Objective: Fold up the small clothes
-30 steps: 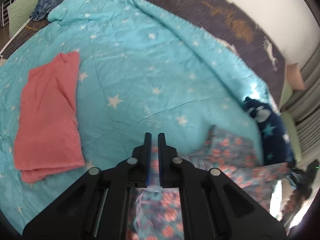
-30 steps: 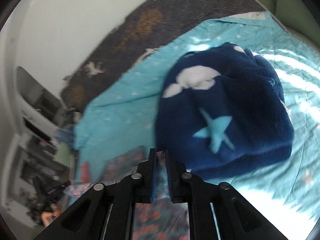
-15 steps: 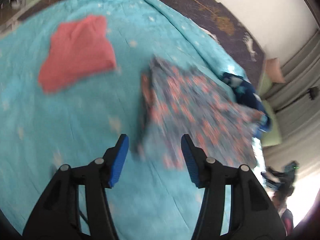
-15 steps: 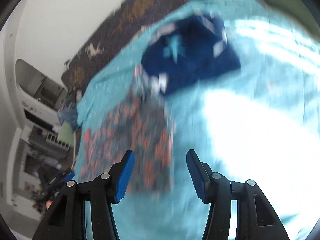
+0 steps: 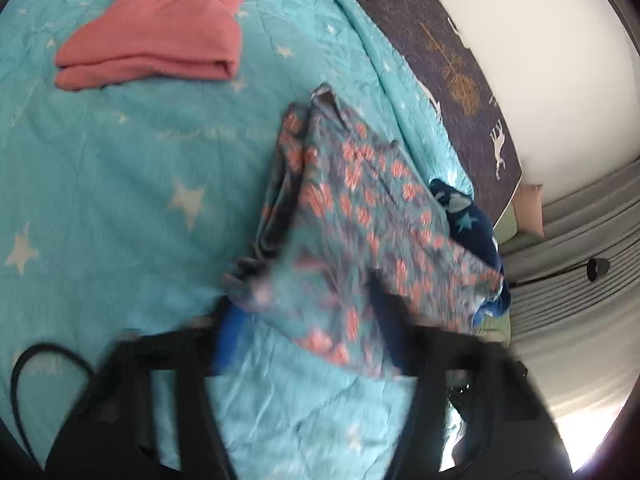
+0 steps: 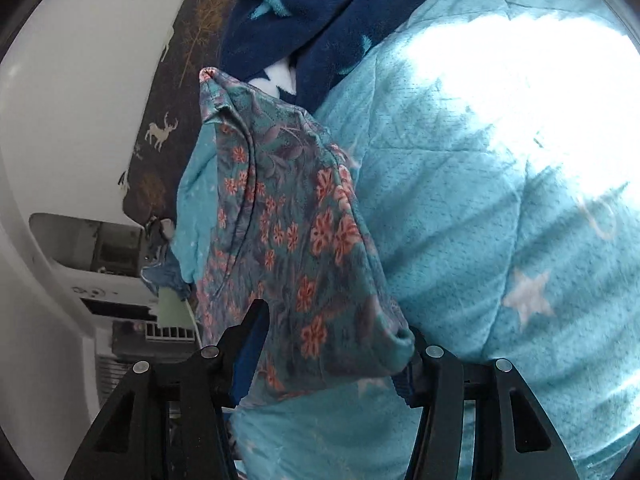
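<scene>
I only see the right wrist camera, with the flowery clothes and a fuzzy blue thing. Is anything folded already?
Observer: Yes. The left wrist view shows a pink garment lying folded on the star blanket, apart from the floral garment.
Operator: What's the other gripper doing?
Observer: The left gripper is open, and the floral garment's near edge lies between its fingers.
</scene>
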`<state>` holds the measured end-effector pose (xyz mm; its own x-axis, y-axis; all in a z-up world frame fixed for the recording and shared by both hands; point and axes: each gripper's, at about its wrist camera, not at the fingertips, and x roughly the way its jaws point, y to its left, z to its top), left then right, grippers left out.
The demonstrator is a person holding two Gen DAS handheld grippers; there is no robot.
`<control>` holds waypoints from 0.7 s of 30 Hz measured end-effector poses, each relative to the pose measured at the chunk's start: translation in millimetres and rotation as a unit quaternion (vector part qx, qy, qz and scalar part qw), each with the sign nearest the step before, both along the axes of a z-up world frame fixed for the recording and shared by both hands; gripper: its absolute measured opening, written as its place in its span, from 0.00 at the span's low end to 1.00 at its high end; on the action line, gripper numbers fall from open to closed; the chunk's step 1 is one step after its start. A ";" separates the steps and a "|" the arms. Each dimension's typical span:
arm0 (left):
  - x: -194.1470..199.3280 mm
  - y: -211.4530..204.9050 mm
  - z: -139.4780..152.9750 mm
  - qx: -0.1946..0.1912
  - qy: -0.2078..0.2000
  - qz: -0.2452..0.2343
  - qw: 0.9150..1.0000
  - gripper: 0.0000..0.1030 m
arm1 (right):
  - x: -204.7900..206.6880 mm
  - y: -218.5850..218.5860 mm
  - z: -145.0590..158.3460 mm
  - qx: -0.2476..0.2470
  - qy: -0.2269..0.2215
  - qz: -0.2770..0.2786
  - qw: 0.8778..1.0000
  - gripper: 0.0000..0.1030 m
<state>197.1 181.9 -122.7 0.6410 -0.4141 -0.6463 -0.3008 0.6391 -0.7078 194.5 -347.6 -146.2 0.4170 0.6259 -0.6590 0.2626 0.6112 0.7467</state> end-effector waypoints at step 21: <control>-218.5 -14.3 61.4 -0.013 -0.063 -0.083 0.994 0.12 | -186.4 -44.6 62.6 -0.017 0.004 0.055 0.998 0.10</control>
